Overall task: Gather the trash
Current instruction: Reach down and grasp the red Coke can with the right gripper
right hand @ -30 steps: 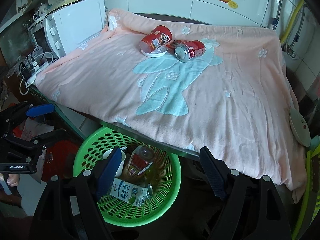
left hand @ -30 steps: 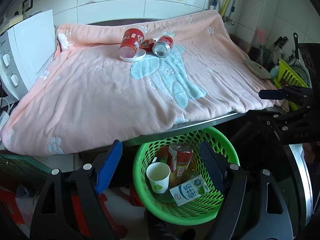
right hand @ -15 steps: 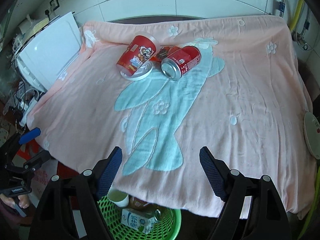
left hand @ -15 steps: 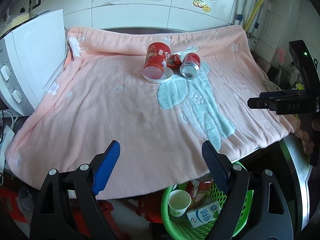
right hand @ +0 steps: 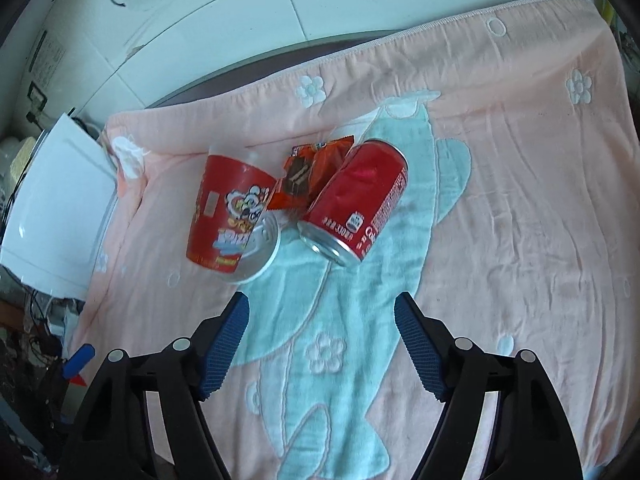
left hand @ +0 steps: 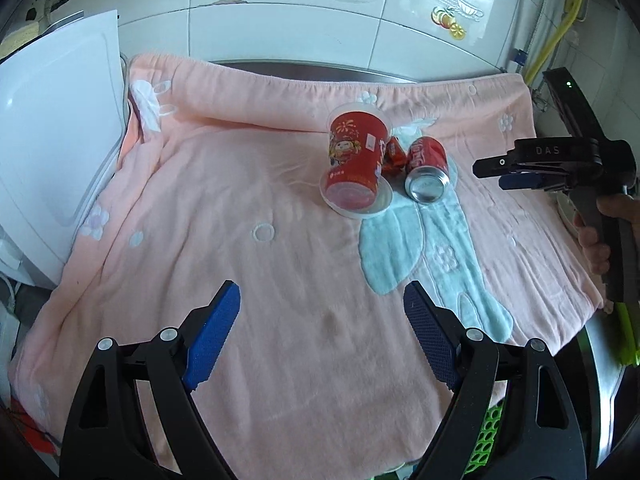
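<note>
A red cup point(right hand: 228, 216) with a clear lid lies on its side on the pink blanket point(right hand: 520, 200). An orange snack wrapper point(right hand: 308, 172) is wedged between it and a dented red cola can point(right hand: 356, 200), also on its side. In the left wrist view the cup point(left hand: 356, 160), the wrapper point(left hand: 394, 152) and the can point(left hand: 426, 168) lie far ahead. My right gripper point(right hand: 320, 340) is open and empty, just short of the can. My left gripper point(left hand: 322, 332) is open and empty over the blanket's near part. The right gripper also shows in the left wrist view point(left hand: 496, 172).
A white appliance point(left hand: 52, 152) stands at the blanket's left edge. The tiled wall point(left hand: 320, 28) is behind. A sliver of the green basket point(left hand: 486, 436) shows below the counter's front edge. The steel counter edge point(left hand: 600, 360) runs at right.
Both grippers have risen from over the green basket and moved forward over the blanket. The right gripper has closed in on the can. Both stay open.
</note>
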